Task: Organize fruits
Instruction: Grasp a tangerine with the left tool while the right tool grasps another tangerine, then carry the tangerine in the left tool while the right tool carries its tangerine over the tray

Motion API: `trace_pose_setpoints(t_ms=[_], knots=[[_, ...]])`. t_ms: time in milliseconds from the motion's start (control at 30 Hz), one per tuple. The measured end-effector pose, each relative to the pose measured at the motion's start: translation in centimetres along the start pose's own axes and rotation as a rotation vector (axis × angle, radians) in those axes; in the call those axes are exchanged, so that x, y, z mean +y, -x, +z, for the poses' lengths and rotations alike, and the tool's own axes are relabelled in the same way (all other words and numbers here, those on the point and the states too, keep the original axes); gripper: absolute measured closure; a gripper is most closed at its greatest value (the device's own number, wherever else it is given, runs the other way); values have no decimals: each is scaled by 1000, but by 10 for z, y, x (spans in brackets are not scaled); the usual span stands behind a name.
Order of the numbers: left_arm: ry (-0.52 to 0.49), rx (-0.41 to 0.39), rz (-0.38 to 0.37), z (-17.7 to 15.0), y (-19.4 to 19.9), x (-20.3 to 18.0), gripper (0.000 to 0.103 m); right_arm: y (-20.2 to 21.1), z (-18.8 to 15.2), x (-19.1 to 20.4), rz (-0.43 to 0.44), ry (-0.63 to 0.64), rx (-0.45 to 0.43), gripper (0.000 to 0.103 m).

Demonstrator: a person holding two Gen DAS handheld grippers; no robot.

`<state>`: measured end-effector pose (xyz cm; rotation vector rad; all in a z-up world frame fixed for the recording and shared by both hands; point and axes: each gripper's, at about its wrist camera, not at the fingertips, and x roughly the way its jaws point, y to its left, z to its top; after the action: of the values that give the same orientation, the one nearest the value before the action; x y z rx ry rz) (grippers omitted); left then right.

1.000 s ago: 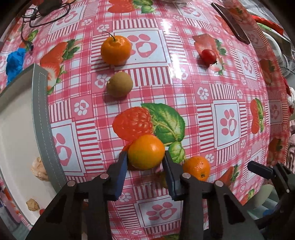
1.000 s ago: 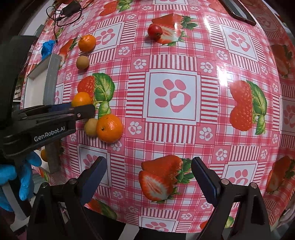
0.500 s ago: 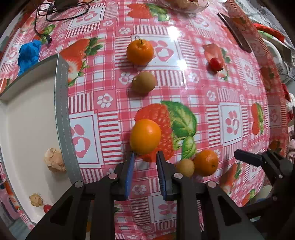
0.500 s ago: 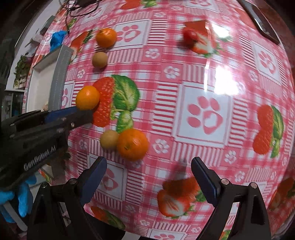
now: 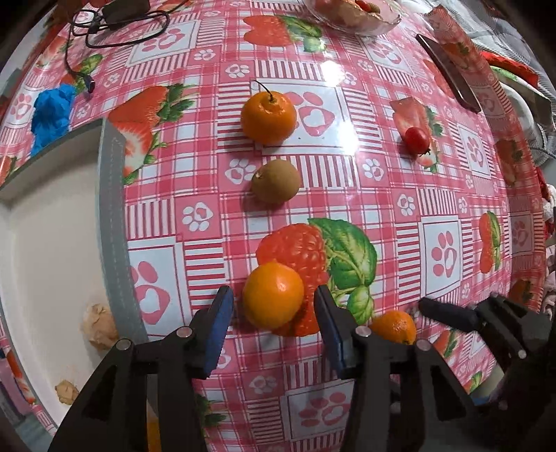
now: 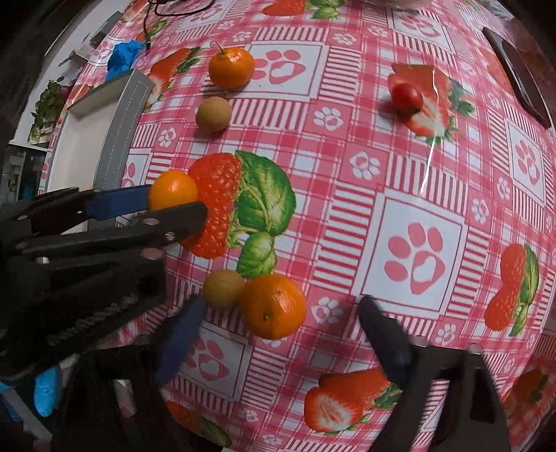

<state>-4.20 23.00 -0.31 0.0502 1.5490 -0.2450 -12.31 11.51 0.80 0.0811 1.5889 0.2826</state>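
Observation:
My left gripper is open, its jaws on either side of a smooth orange that rests on the tablecloth; gaps show on both sides. The same orange shows in the right wrist view beside the left gripper. My right gripper is open and empty just short of a mandarin that touches a small tan fruit. Farther off lie a stemmed mandarin, a brown round fruit and a cherry tomato.
A white tray with a grey rim lies at the left, with small tan scraps in it. A blue crumpled glove, a black cable, a glass bowl and a dark phone lie at the far side.
The left gripper had closed in front of the orange; it has opened wide and moved forward around it. The right gripper has swung left and closer to the mandarin and tan fruit.

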Motion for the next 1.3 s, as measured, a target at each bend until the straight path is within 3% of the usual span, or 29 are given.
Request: trace_pose_setpoints(t_ms=[100,167,233,267,433,467,500,700,900,967,1067,1300], knots=[[-14,-5,28,7,-11,-13,66,6,3,4,31,8,-5,45],[-14,0,10,8,-13,-14,66,9,4,11,19,29,-13,48],[-5,-4,5,5,-10,-9,66,12,4,11,19,29,-16,65],[-1,-7,3,2,-6,-5,66,13,3,9,34,17,-12,66],[3,-14,-4,-8,1,0,66,19,1,-9,96,-15,-7,62],[6,-15,-6,-11,3,3,66,20,0,-9,93,-4,-1,44],[9,-18,-10,-13,6,4,66,21,-3,-9,79,9,-10,33],[15,-43,-35,-26,31,13,66,10,-12,-6,64,23,-3,33],[28,-57,-51,-41,53,19,66,0,1,12,29,46,-3,34],[35,-60,-55,-46,58,22,66,-6,6,17,27,46,3,40],[46,-67,-58,-54,65,30,66,-8,12,22,33,46,8,64],[72,-93,-48,-65,84,43,66,0,13,9,50,-22,11,64]])
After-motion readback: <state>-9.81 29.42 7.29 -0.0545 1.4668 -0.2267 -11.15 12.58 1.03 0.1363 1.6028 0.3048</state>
